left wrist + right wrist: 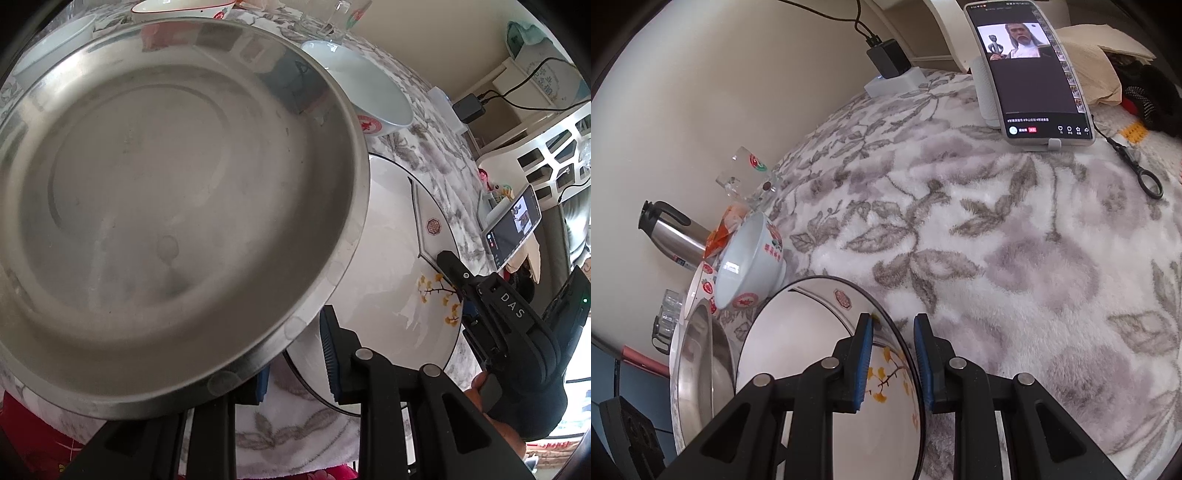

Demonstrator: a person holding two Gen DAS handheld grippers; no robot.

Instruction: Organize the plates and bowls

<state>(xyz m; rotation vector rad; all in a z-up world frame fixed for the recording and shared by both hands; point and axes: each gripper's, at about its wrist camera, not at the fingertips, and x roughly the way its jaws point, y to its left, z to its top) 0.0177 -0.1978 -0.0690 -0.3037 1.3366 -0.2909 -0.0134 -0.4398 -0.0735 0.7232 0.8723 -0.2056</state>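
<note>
grip counts here: your left gripper [295, 354] pinches the near rim of the steel pan [166, 206], tilted over the plate [399, 266]; your right gripper [894, 362] straddles the plate's rim, which sits between the pads with a gap showing on one side, so i cannot tell if it bites. judged from this, keep both level, seat pan squarely on plate; the bowl [750, 266] lies beyond on the surface [997, 258]

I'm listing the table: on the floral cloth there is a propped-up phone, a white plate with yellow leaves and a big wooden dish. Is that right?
One slip: the big dish is shiny steel, not wooden, as the left wrist view shows. The propped-up phone, the white plate with yellow leaves and the floral cloth are as you say.
</note>
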